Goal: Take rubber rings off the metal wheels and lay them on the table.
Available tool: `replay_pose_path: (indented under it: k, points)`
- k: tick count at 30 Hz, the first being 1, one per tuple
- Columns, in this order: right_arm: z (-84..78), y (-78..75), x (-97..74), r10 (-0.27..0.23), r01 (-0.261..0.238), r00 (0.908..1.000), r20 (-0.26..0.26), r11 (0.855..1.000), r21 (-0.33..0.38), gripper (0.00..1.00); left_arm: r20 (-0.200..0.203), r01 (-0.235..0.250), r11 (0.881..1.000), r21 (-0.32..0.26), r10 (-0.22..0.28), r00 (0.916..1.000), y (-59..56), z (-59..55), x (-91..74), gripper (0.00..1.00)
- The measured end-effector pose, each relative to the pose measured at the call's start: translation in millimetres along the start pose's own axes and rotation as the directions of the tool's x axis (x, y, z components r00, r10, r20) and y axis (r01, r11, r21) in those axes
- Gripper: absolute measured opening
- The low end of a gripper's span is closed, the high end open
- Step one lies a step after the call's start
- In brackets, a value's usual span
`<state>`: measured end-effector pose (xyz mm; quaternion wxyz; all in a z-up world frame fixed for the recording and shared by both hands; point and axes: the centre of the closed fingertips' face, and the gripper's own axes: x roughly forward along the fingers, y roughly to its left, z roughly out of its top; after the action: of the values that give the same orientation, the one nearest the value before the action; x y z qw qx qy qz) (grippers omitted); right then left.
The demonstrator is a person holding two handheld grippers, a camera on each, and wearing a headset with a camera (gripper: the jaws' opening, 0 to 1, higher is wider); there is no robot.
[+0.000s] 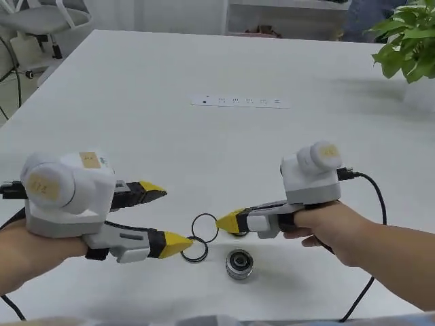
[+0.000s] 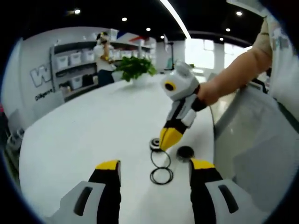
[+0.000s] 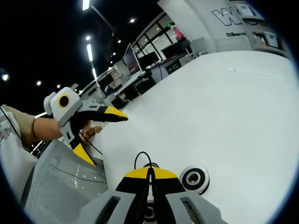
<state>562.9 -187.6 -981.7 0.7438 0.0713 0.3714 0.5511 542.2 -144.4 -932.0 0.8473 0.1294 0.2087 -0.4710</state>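
Two black rubber rings lie on the white table [image 1: 204,149]: one [image 1: 195,250] near my left gripper's lower jaw, the other [image 1: 204,226] just beyond it. My right gripper [image 1: 226,221] is shut, its yellow tip pinching the edge of that farther ring [image 3: 141,157]. A metal wheel [image 1: 240,233] sits under the right jaws. A second wheel [image 1: 239,263] stands free nearer to me, also seen in the right gripper view [image 3: 195,177]. My left gripper [image 1: 164,216] is open and holds nothing, its jaws facing the rings [image 2: 161,176] and the right gripper [image 2: 167,140].
A white power strip [image 1: 240,102] lies flat mid-table. A potted plant [image 1: 408,41] stands at the far right. The right gripper's black cable [image 1: 375,204] trails toward the near table edge. An office chair [image 1: 41,20] is at the far left.
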Motion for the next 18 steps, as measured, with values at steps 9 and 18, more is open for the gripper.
replay_pose_path:
  k: [9, 18]
  points:
    - [-11.2, 4.3, 15.8, -0.001, 0.001, 0.9981, -0.061, 1.0, 0.001, 0.0, -0.007, -0.022, 1.0, -0.017, 0.022, 0.9997, 3.8, -10.0, -10.1, 0.63]
    - [-20.4, -0.7, 22.7, -0.03, 0.03, 0.9949, -0.097, 1.0, -0.007, 0.0, -0.014, -0.035, 0.999, -0.027, 0.034, 0.9993, 4.4, -14.8, -14.7, 0.63]
